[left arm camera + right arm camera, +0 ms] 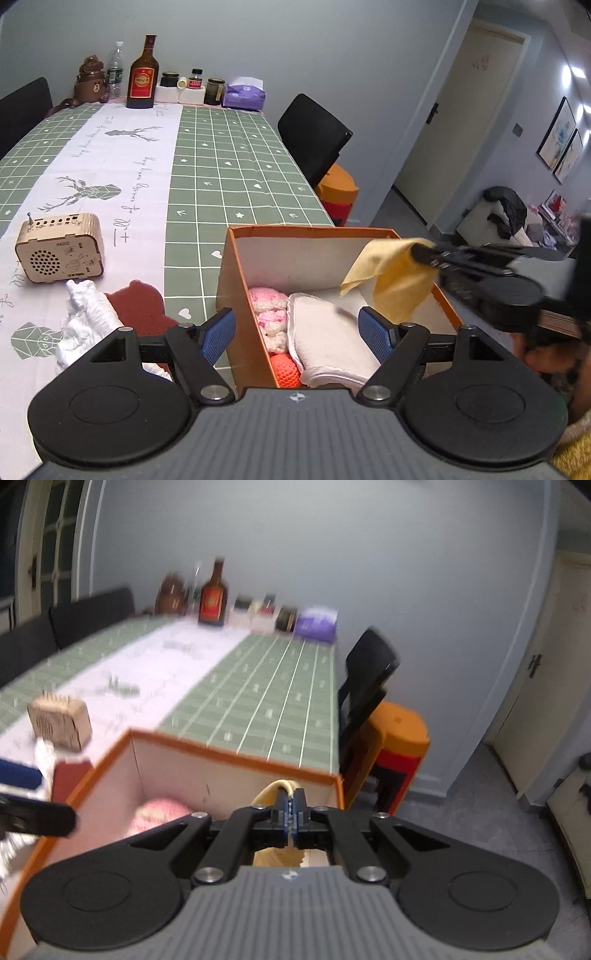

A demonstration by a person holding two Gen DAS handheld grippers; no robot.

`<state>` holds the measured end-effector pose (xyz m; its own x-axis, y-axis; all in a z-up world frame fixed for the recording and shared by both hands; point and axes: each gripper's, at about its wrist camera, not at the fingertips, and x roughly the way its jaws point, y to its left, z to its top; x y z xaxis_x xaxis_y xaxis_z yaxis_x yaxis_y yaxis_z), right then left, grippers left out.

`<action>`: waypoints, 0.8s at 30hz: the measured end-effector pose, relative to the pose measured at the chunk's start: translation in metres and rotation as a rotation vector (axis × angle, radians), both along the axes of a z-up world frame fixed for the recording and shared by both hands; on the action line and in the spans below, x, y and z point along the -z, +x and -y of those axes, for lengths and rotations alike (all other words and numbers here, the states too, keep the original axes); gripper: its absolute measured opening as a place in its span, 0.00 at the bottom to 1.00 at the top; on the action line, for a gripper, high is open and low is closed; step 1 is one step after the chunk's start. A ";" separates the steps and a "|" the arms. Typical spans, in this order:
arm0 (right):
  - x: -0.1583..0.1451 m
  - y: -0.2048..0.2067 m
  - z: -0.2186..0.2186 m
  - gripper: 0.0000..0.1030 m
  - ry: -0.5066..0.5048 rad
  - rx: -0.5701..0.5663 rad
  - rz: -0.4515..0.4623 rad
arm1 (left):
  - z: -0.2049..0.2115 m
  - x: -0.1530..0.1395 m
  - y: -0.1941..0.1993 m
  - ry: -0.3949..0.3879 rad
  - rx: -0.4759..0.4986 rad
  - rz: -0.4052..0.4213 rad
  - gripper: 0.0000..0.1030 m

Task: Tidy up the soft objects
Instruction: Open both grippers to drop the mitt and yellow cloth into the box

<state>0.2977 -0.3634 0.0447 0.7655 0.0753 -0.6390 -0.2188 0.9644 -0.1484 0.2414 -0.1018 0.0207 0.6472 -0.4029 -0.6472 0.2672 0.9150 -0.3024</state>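
Fingers (291, 812) on the right pinch a yellow cloth (393, 280) over the orange box (236, 273); left fingers (221, 332) are wide apart, holding nothing. Inside lie pink yarn (267, 306) and a white towel (328, 339).

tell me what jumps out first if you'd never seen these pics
The orange box at the table's near edge draws the eye, already holding pink knitted pieces, a white folded cloth and an orange knitted piece. Above its right side, the right gripper pinches a yellow cloth that hangs over the opening. The left gripper is open and empty over the box, with a white cloth and a dark red piece on the table to its left.
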 end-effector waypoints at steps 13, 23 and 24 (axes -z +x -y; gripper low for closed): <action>0.061 0.056 -0.025 0.00 -0.195 -0.042 -0.204 | -0.011 0.006 0.002 0.003 -0.054 -0.011 0.86; 0.046 0.041 -0.026 0.43 -0.181 -0.022 -0.156 | -0.016 0.002 0.000 -0.005 -0.077 0.002 0.86; 0.041 0.037 -0.026 0.50 -0.178 -0.019 -0.143 | -0.016 0.001 -0.001 -0.007 -0.075 0.005 0.86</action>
